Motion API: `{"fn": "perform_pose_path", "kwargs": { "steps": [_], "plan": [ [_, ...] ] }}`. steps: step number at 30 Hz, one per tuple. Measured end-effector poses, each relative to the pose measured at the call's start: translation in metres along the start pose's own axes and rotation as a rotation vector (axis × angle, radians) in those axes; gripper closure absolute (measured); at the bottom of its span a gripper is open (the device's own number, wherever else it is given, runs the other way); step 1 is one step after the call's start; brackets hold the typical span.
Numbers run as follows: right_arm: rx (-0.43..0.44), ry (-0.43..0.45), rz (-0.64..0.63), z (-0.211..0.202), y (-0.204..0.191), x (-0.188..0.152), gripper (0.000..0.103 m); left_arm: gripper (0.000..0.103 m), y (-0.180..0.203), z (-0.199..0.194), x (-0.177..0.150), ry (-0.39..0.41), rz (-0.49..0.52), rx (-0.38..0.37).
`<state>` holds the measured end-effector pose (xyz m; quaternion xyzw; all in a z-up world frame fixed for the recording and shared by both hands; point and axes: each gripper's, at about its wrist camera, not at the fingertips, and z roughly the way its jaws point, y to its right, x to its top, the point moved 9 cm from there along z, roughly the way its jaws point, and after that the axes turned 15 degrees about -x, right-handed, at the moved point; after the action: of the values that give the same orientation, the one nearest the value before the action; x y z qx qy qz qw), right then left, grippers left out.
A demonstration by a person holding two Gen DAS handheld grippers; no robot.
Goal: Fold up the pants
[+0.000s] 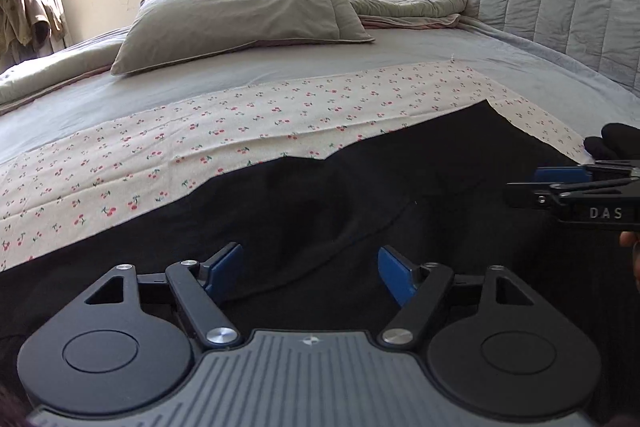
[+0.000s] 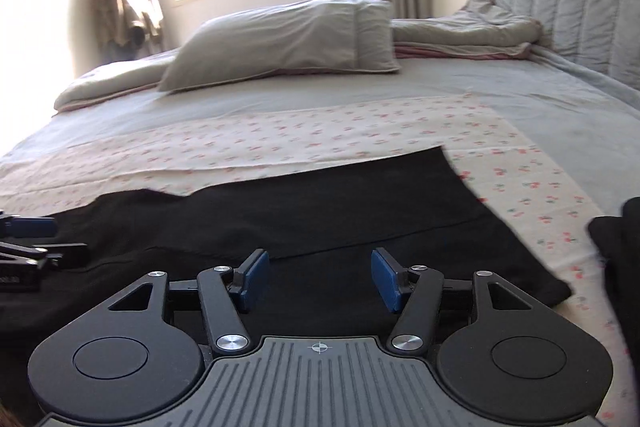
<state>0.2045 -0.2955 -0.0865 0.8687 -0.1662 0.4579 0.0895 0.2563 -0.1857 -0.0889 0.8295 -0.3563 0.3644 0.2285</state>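
The black pants (image 1: 400, 187) run off the lower frame edges; the cherry-print cloth (image 2: 320, 131) is motion-blurred.

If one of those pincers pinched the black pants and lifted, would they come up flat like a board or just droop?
Most likely droop: the black pants lie limp with soft wrinkles on the cherry-print cloth. One pinch would probably raise only that corner while the rest drags. Both the left gripper and right gripper are open and hold nothing.

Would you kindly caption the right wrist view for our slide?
Open right gripper above black pants spread on a cherry-print cloth on the bed.
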Motion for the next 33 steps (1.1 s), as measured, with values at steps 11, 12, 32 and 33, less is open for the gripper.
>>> {"fn": "perform_pose_path", "kwargs": {
  "steps": [11,12,32,33],
  "plan": [
    [-0.354,-0.105,0.045,0.024,0.120,-0.022,0.038,0.013,-0.024,-0.064,-0.078,-0.013,-0.085,0.042],
    [-0.390,-0.114,0.076,0.022,0.140,-0.024,0.038,0.013,-0.027,-0.071,-0.080,-0.021,-0.089,0.054],
    [-0.067,-0.097,-0.174,0.070,-0.093,0.018,0.033,0.000,-0.149,-0.118,-0.089,-0.009,-0.232,0.338],
    [-0.083,-0.109,-0.163,0.076,-0.080,0.021,0.026,0.000,-0.153,-0.120,-0.092,-0.011,-0.264,0.323]
  ]
}}
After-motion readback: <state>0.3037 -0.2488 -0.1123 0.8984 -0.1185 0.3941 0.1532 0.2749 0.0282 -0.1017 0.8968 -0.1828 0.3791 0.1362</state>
